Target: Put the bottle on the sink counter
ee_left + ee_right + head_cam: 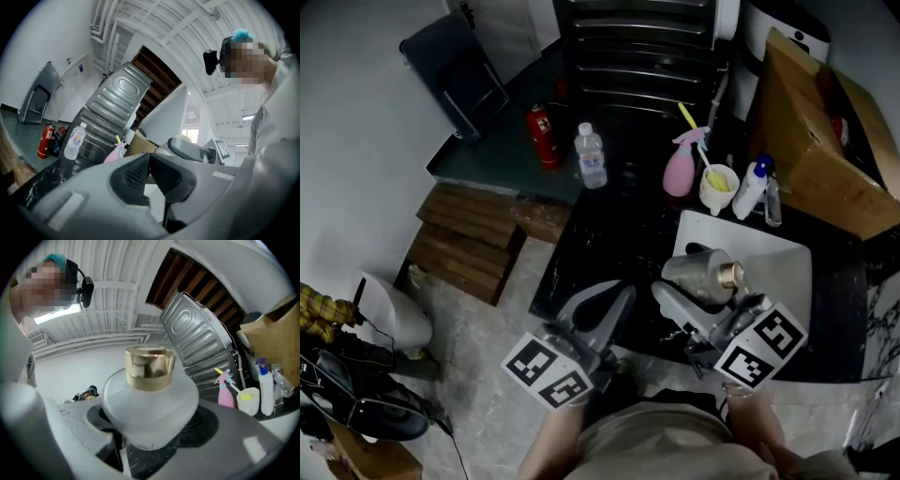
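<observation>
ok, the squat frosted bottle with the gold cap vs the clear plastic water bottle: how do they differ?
The frosted gold-capped bottle is squat and wide; the clear water bottle is tall, slim and white-capped. The frosted one is held sideways in the right gripper; the water bottle stands upright, untouched. Both are capped.

Frosted white bottle (150,420) with gold cap (149,367); pink spray bottle (680,171); black worktop (605,230) (white-veined marble pattern).

A rough utility washroom: black marble counter (609,234), white sink (789,270), pink spray bottle (680,170), fire extinguisher (544,137), cardboard box (825,155)
</observation>
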`<move>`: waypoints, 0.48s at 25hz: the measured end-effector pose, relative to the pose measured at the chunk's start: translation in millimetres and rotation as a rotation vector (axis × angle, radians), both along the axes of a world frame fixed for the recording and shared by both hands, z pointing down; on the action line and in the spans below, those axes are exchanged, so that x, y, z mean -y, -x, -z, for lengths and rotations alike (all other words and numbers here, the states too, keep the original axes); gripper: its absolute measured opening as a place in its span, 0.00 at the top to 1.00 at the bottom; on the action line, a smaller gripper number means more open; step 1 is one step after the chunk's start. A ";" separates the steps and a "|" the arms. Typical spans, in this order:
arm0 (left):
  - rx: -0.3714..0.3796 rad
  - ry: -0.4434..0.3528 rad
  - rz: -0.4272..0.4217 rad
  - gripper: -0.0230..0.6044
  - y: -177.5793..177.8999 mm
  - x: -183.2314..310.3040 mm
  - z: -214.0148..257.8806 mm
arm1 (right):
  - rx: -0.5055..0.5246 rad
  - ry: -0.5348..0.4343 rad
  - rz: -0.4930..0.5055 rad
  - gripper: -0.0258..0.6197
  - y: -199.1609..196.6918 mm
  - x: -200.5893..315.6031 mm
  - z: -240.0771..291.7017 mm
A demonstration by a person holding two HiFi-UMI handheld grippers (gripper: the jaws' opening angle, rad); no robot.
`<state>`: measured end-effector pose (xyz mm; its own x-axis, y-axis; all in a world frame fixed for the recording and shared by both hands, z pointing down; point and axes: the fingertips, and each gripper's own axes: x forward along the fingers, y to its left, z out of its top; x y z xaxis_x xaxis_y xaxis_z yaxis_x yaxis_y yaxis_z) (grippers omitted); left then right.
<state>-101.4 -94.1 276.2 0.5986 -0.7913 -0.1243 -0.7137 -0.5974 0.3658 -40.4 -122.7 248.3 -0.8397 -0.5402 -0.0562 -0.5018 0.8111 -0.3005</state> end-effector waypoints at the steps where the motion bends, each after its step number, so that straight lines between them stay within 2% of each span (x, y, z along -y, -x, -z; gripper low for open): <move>1: -0.004 0.005 -0.003 0.95 6.7 4.6 -1.6 | 0.004 -0.001 -0.006 0.44 5.4 4.2 0.2; 5: -0.020 0.025 -0.027 0.95 26.5 21.8 -9.0 | 0.005 0.009 -0.024 0.43 25.3 18.0 -3.2; 12: -0.049 0.066 -0.079 0.95 33.5 43.1 -25.8 | -0.031 0.046 -0.048 0.43 37.5 35.8 -19.7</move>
